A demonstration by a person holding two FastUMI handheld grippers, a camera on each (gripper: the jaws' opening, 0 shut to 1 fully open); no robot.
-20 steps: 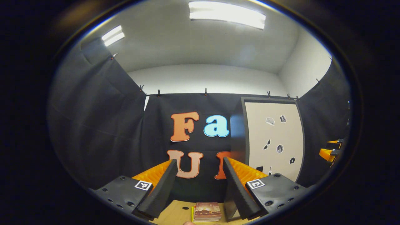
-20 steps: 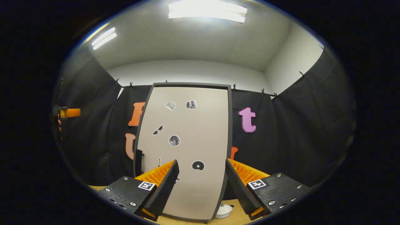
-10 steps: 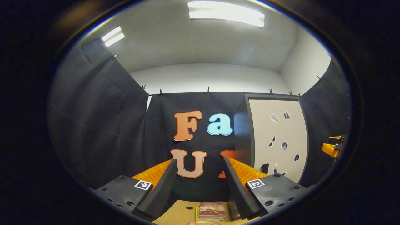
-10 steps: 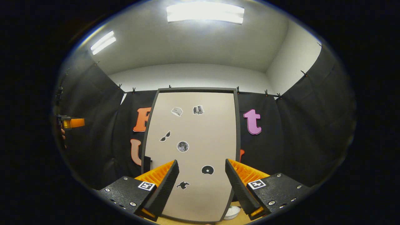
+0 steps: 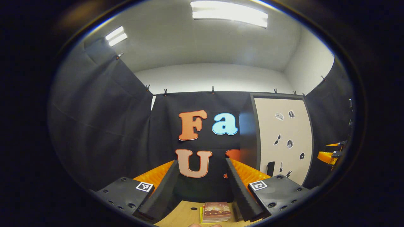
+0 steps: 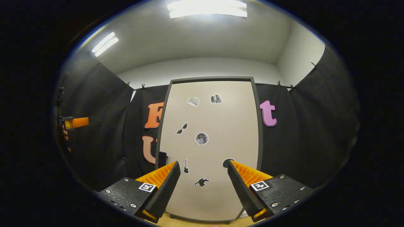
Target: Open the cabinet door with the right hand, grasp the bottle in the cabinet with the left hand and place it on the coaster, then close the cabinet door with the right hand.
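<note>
1. Black cloth walls (image 5: 104,126) hang from clips under a white ceiling with bright strip lights (image 5: 229,14), closing in the booth on all sides.
2. Centre frame in the right gripper view stands the tall beige cabinet door with a dark grey frame and small stickers (image 6: 210,142); it is closed, so the bottle, presumably behind it, cannot be seen.
3. At the door's lower left edge sits a small dark handle (image 6: 162,159), also seen low in the right part of the left gripper view.
4. Along the bottom centre of its own view, the right gripper (image 6: 203,171) is spread wide and holds nothing; it faces the door squarely, probably lining up to reach the handle.
5. Bottom centre of its view, the left gripper (image 5: 199,171) is likewise spread and empty, held off to the side, likely waiting until the door swings clear.
6. Below it a light wooden tabletop (image 5: 184,216) carries a small stack of reddish-brown square coasters (image 5: 216,212), the drop spot.
7. At the right gripper view's left edge the left gripper appears farther off, with a hand (image 6: 65,138) behind it.
</note>
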